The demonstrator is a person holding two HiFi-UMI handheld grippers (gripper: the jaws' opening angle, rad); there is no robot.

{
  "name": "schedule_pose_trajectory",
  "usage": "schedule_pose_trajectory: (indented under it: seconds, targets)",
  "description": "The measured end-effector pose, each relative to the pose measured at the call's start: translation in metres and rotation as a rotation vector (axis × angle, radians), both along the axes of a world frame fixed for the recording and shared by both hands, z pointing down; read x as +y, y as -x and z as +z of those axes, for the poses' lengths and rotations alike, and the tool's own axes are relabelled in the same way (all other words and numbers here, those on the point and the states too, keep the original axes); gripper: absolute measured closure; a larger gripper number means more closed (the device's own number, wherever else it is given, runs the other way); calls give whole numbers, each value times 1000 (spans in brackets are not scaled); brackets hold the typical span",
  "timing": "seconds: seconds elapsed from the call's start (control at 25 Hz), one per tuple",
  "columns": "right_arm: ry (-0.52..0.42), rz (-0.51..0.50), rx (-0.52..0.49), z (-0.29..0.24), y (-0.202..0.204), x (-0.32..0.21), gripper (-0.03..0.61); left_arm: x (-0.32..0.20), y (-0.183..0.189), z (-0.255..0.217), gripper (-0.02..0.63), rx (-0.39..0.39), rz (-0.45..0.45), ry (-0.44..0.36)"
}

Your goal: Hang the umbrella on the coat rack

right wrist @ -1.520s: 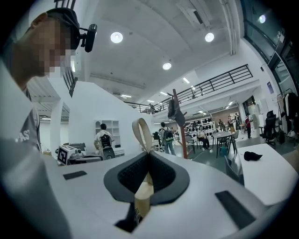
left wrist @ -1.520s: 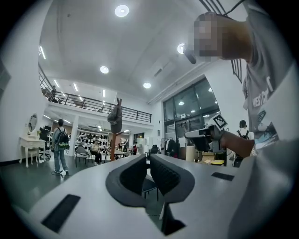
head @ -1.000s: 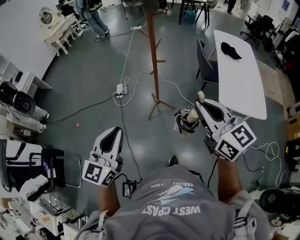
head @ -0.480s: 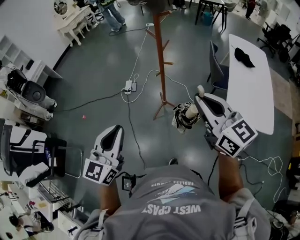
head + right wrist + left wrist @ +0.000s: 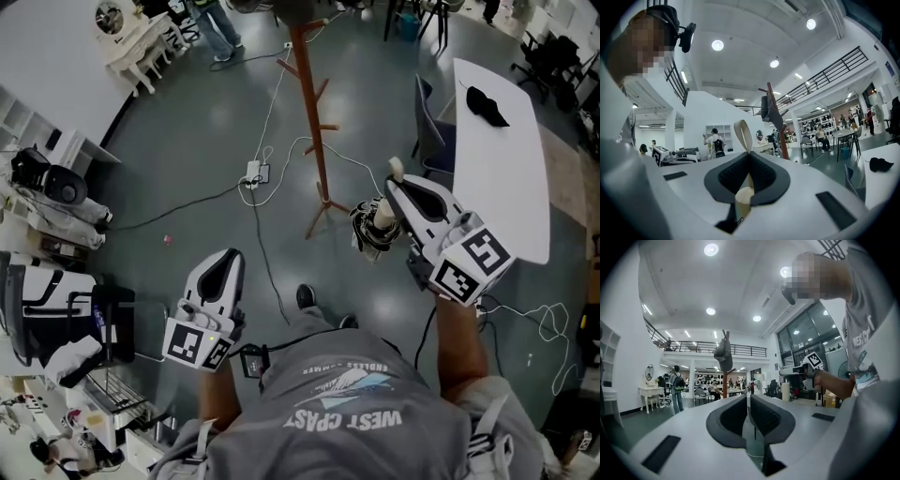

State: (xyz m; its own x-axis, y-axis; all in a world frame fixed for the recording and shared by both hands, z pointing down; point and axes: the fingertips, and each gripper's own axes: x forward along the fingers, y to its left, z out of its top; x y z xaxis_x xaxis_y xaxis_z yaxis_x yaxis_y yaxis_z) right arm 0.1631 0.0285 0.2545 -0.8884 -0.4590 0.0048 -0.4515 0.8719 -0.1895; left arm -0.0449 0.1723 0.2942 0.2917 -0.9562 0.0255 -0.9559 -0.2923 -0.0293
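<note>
The red-brown coat rack (image 5: 314,122) stands on the grey floor ahead of me. In both gripper views a dark cap hangs on its top (image 5: 723,355); the rack's post (image 5: 781,138) shows past my right jaws. My right gripper (image 5: 395,190) is shut on the umbrella's cream handle (image 5: 744,197), whose strap loop (image 5: 742,135) sticks up past the jaws. The folded black-and-white umbrella (image 5: 371,232) hangs below that gripper, right of the rack's foot. My left gripper (image 5: 223,264) is shut and holds nothing, with its jaws pressed together (image 5: 747,397).
A white table (image 5: 511,178) with a black thing (image 5: 487,103) on it stands at the right, a dark chair (image 5: 429,131) beside it. Cables and a power strip (image 5: 254,174) lie left of the rack. Shelves and equipment (image 5: 42,187) line the left side. People stand far off.
Both grippers have moved forward with the person towards the coat rack, the umbrella still held. A shoe now shows on the floor between the arms.
</note>
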Motion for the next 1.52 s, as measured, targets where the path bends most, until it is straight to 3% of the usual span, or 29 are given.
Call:
schedule_pose_trajectory:
  seconds: [0.6, 1.52]
  targets:
    - [20, 167, 50, 0, 24, -60, 549, -115, 39, 0, 577, 47, 188, -25]
    - [2, 379, 87, -13, 76, -154, 549, -211, 116, 7, 577, 102, 348, -30]
